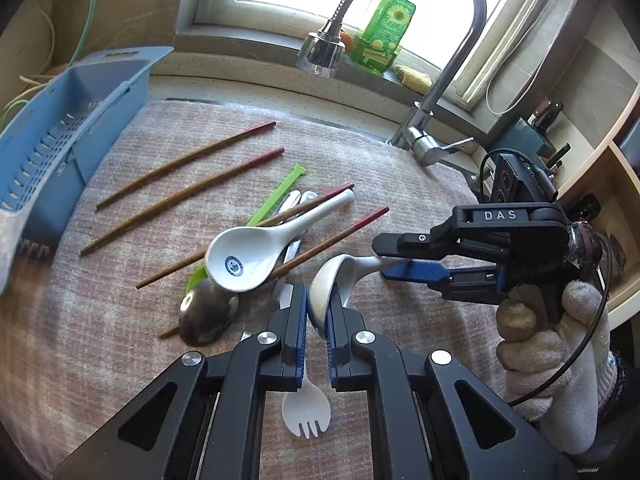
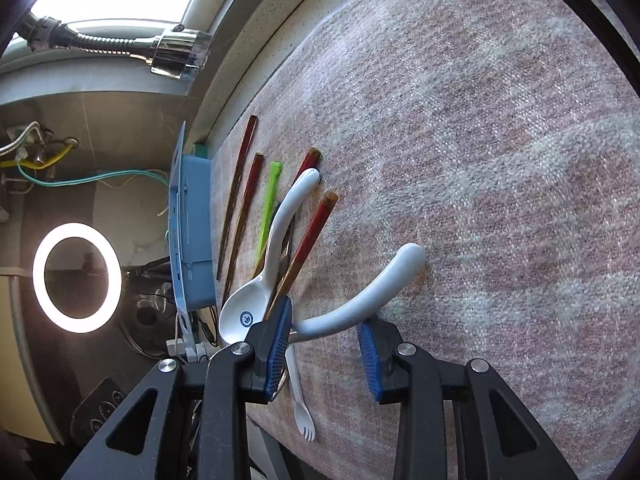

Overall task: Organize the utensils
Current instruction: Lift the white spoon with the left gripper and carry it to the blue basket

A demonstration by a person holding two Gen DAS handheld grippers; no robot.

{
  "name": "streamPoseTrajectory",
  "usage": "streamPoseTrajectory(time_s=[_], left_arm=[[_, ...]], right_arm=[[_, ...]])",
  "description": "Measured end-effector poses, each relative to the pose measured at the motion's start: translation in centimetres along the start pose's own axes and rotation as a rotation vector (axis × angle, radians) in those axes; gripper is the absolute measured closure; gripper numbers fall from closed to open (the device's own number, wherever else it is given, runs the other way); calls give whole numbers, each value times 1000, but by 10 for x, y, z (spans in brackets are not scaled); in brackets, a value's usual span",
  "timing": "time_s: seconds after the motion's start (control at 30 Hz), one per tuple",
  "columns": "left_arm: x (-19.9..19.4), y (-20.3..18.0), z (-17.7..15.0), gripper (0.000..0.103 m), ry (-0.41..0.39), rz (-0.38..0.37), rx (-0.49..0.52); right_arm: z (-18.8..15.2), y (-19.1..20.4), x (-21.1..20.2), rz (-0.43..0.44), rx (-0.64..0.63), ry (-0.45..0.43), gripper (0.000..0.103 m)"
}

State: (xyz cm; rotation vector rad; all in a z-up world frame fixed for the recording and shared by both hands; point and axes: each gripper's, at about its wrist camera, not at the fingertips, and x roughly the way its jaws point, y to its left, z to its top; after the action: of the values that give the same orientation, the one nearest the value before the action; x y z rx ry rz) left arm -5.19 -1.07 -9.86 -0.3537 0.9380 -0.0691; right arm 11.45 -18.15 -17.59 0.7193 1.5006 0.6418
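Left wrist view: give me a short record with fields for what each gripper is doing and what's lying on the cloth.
left gripper: shut on the bowl of a white ceramic soup spoon
right gripper: jaws apart around that spoon's handle, pads not pressing
cloth: pink-grey woven, covering the counter
loose on cloth: second white ceramic spoon with blue emblem, brown red-tipped chopsticks, white plastic spork
blue slotted plastic basket: at cloth's left edge

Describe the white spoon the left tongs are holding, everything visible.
The white spoon, glossy and ceramic-looking, is lifted on edge: its bowl is pinched between the left tongs, its curved handle reaching toward the right tongs. Those bracket the handle, pads apart, no firm grip visible. Beneath it lies the towel.
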Motion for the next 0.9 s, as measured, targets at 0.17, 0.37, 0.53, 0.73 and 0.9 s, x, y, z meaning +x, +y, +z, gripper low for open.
streamPoseTrajectory(time_s=[0.17, 0.37, 0.53, 0.73, 0.9], left_arm=[[-7, -2, 2, 96, -18, 0, 16], [-25, 17, 11, 96, -58, 9, 9], [-47, 48, 23, 96, -97, 40, 3], [-69, 100, 36, 96, -135, 89, -26], [-76, 146, 45, 96, -157, 146, -58]], right_arm=[[2, 9, -3, 21, -1, -11, 78], [5, 58, 1, 13, -118, -27, 81], [0, 111, 21, 8, -215, -38, 83], [-4, 179, 65, 27, -319, -15, 86], [-6, 241, 111, 31, -424, 7, 88]])
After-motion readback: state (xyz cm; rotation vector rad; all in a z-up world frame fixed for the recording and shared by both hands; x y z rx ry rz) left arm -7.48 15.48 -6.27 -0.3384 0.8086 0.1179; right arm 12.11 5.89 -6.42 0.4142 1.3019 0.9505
